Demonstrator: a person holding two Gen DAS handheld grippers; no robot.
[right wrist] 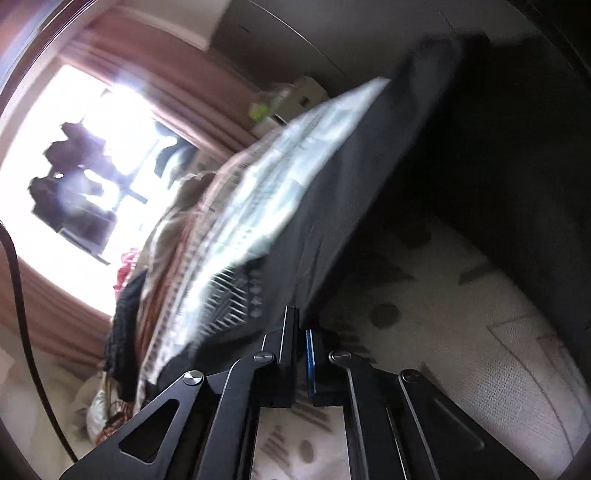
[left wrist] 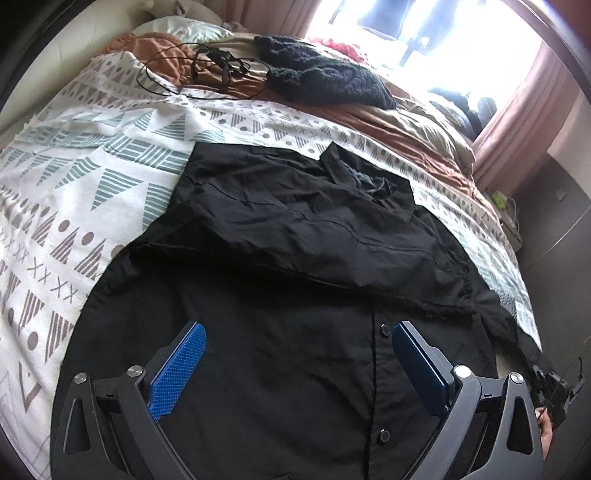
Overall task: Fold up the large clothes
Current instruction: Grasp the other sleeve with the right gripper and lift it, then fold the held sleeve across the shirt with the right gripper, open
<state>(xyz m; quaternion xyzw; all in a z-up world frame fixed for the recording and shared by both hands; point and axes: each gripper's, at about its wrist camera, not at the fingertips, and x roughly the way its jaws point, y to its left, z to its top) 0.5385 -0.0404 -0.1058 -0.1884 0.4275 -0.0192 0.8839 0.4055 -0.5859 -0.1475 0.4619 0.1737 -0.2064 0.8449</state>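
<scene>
A large black button shirt lies spread on the patterned white bedspread, collar end far, one sleeve folded across its chest. My left gripper is open just above the shirt's lower front, blue pads wide apart, empty. In the blurred right wrist view my right gripper is shut on the black shirt's edge, which rises away from the jaws over the bedspread. The right gripper also shows in the left wrist view at the bed's right edge.
A dark knitted garment and a black cable lie on the brown blanket at the far end of the bed. A pillow sits far left. Bright window and pink curtain stand to the right.
</scene>
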